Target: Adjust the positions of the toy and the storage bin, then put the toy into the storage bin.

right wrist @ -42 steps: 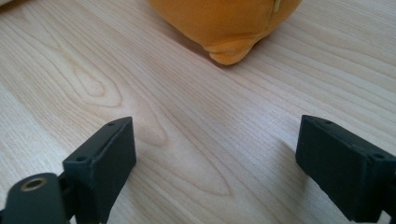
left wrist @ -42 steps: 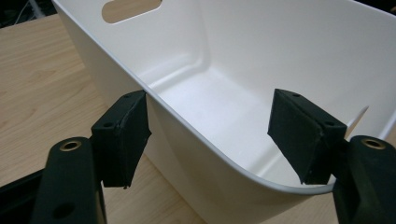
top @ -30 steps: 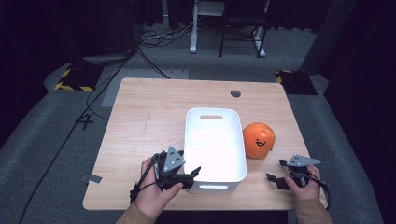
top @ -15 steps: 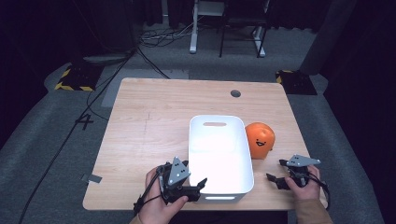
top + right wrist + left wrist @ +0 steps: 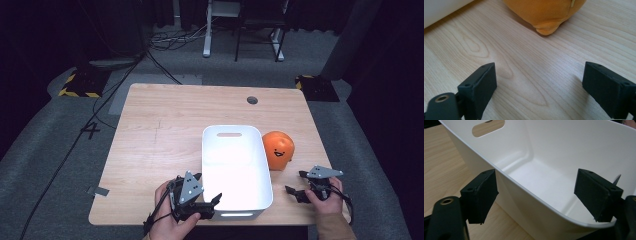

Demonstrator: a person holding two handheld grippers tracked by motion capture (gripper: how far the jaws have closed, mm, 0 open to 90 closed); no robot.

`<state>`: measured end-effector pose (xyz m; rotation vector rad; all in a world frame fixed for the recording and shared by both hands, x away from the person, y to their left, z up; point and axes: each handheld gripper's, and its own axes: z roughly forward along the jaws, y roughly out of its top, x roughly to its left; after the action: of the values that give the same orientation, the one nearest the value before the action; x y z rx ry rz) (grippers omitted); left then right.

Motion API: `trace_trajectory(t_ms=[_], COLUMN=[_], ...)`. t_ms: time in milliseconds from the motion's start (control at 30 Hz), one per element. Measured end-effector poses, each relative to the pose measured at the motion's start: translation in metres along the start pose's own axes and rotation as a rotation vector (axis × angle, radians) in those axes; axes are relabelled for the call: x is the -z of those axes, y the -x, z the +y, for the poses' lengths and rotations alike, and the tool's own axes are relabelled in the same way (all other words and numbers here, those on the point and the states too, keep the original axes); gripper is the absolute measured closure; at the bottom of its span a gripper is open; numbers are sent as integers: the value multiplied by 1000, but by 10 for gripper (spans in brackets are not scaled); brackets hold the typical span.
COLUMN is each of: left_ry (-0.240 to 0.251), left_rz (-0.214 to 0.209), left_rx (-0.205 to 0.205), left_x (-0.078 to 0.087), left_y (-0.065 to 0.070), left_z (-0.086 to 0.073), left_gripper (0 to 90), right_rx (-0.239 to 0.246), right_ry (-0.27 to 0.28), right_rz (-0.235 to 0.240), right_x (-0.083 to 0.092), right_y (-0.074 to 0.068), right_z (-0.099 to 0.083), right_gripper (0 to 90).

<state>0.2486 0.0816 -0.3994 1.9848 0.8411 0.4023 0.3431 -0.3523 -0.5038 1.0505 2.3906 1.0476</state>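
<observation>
White plastic bin (image 5: 235,165) at the near middle of the wooden surface (image 5: 165,130), empty inside, with a handle slot in the far wall; no brand or label readable. Straddled at the near-left rim by the left tongs (image 5: 536,195), jaws just widened and apart, one outside the wall, one inside, neither pressing. Touching the bin's right side, an orange plush toy (image 5: 278,149) with a stitched smiling face. Near it, right tongs (image 5: 539,86) apart over bare wood.
</observation>
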Motion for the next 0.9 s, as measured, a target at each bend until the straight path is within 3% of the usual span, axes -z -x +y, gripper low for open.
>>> trace_trajectory(t_ms=[100,133,333,433,700,800,900], left_ry=[51,77,126,144,126,106,90], left_rz=[-35,-27,-19,14,96,139,144], left_rx=[17,22,45,38,35,56,64], left_x=[1,4,14,20,26,24,23], left_y=[-8,-14,-26,-36,-65,-79,-86], left_z=[3,6,11,12,7,0,-4], left_gripper=[169,171,171,173,188,192,196], right_rx=[-5,4,3,3,3,3,2], right_ry=[4,2,2,2,2,2,2], right_rz=[-2,-3,-4,-4,-4,-4,-4], right_x=[-1,-1,-1,-1,-1,-1,-1], right_y=[0,0,0,0,0,0,0], right_z=[0,0,0,0,0,0,0], right_gripper=[123,123,123,123,123,123,123])
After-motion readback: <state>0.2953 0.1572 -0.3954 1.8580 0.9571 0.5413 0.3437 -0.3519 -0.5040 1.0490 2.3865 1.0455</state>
